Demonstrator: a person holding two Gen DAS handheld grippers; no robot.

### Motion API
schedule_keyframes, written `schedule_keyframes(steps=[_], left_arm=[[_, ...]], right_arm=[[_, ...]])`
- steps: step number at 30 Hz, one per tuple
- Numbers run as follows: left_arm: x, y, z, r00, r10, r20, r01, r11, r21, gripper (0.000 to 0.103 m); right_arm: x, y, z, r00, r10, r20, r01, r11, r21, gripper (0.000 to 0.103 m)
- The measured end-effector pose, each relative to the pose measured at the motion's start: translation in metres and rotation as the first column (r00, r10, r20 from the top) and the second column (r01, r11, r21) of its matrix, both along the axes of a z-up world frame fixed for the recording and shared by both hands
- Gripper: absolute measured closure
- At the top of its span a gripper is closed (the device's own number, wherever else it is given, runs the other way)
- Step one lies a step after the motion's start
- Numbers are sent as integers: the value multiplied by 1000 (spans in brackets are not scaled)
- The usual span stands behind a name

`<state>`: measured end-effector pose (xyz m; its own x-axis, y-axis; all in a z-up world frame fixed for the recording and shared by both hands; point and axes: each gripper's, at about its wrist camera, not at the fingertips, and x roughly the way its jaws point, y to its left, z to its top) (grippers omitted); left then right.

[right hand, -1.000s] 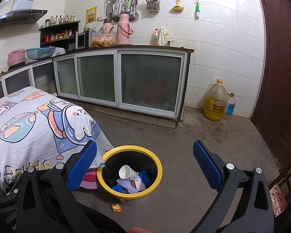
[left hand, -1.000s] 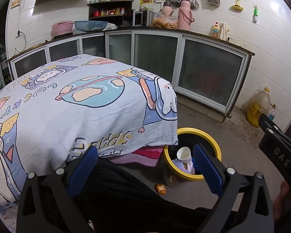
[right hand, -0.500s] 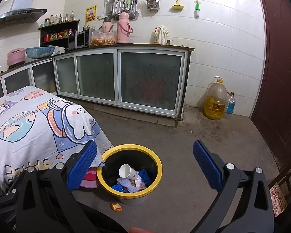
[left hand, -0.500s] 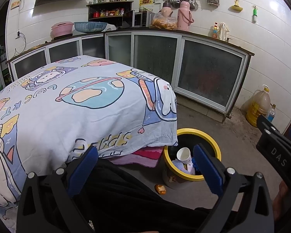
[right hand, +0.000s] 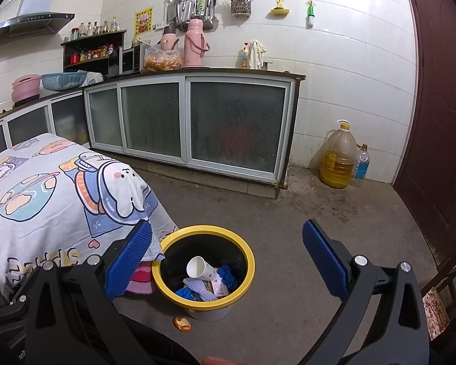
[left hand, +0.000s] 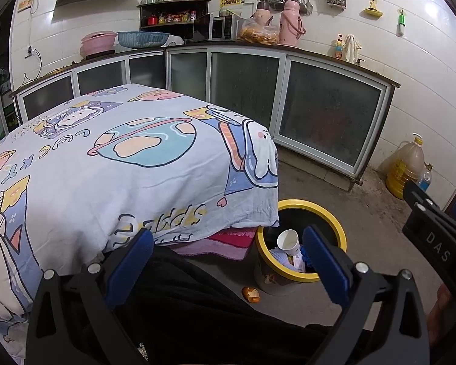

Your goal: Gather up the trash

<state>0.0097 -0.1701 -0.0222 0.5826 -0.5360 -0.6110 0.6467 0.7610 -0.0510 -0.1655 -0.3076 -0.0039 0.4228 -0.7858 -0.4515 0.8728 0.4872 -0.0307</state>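
A yellow-rimmed trash bin (right hand: 249,261) stands on the floor by the table corner; it also shows in the left wrist view (left hand: 337,228). Inside lie a white paper cup (right hand: 199,269), blue rags (right hand: 228,275) and a small carton. A small orange piece of trash (right hand: 181,324) lies on the floor in front of the bin, also in the left wrist view (left hand: 250,294). My left gripper (left hand: 228,254) is open and empty, held over the table's near edge. My right gripper (right hand: 226,249) is open and empty, above the bin. The right gripper's body shows at the left view's right edge (left hand: 434,240).
A table under a cartoon-print sheet (left hand: 106,164) fills the left. Kitchen cabinets with frosted doors (right hand: 197,124) run along the back wall. An oil jug (right hand: 339,155) and a water bottle (right hand: 361,164) stand by a dark red door (right hand: 440,106). Concrete floor lies right of the bin.
Almost nothing moved. Both views drift very slightly; both grippers stay open and empty.
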Motion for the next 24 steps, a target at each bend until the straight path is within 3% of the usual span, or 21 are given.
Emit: schedule_keyframes(steps=[24], left_arm=[[-3, -2, 2, 1000, -13, 13, 13, 1000, 5, 8]], right_arm=[[-1, 0, -5, 1000, 1, -5, -1, 1000, 5, 8]])
